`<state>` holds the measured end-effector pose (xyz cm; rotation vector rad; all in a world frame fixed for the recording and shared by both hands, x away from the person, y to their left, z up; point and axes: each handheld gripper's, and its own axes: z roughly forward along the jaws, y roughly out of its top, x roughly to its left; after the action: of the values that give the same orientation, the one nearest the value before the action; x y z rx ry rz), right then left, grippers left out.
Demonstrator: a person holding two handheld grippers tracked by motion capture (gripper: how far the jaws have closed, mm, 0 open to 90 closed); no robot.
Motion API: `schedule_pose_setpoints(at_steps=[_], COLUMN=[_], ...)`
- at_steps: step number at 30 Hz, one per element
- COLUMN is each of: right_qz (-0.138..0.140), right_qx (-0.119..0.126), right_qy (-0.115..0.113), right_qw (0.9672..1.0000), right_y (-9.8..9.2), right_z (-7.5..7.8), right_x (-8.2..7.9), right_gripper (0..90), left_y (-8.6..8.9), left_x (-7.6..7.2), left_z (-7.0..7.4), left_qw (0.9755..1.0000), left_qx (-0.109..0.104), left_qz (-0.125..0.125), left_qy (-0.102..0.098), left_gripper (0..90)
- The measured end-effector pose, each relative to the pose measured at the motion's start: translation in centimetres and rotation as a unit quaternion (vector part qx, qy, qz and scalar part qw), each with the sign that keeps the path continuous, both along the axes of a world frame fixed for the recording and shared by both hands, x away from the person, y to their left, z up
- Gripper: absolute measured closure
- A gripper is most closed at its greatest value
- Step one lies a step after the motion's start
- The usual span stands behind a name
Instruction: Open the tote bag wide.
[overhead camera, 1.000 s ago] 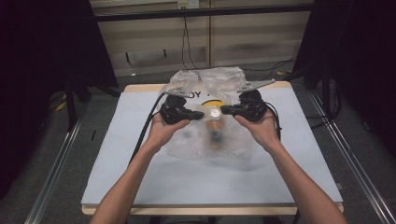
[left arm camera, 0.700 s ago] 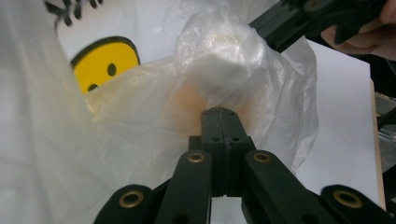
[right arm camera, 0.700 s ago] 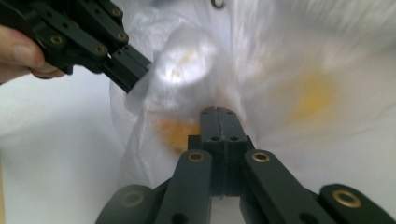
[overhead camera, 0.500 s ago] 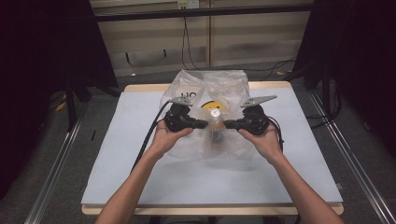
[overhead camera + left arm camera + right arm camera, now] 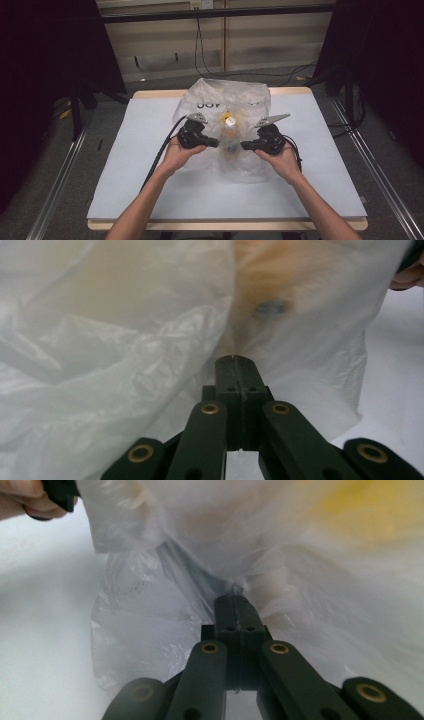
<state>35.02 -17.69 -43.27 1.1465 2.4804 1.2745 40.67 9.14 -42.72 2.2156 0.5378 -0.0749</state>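
A clear plastic bag (image 5: 227, 100) with dark lettering lies on the white table (image 5: 150, 190), bulging over a yellowish bottle with a white cap (image 5: 229, 120). My left gripper (image 5: 215, 143) is shut on the bag's film at its left side. Its jaws press together on the plastic (image 5: 150, 365) in the left gripper view. My right gripper (image 5: 243, 146) is shut on the film at the bag's right side. In the right gripper view a fold of the bag (image 5: 150, 615) is bunched at its closed jaws. The two grippers face each other across the bottle.
The table's near half lies bare in front of the person's forearms (image 5: 145, 200). Black cables (image 5: 160, 150) trail from each gripper. Dark stands (image 5: 75, 100) and metal rails (image 5: 50, 200) flank the table on the floor.
Both grippers have come toward the person and slightly lower, drawing the bag's near edge with them. The hands have turned so the grey plates show on top.
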Motion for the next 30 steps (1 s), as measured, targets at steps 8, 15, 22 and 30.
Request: schedule_pose_setpoints(at_steps=[8,15,22,30], right_qz=[-0.018,-0.004,-0.009,-0.026], right_qx=[-0.011,-0.013,-0.028,-0.033], right_qy=[0.042,0.035,0.036,0.032], right_qw=[0.9989,0.9993,0.9989,0.9986], right_y=[-1.0,-2.1,-2.9,-5.4], right_z=[-3.0,-5.4,-5.2,-5.1], right_x=[0.2,0.6,0.2,-1.0], right_gripper=[90.0,90.0,90.0,90.0], left_y=[0.6,1.4,2.8,4.8], left_x=[0.7,0.9,0.6,-0.2], left_z=[-3.1,-4.2,-5.2,-4.9], left_qw=[0.9990,0.9973,0.9973,0.9962], left_qx=[0.025,0.063,0.049,0.067], left_qz=[0.016,0.024,0.033,0.046], left_qy=[0.033,0.029,0.044,0.030], left_gripper=[90.0,90.0,90.0,90.0])
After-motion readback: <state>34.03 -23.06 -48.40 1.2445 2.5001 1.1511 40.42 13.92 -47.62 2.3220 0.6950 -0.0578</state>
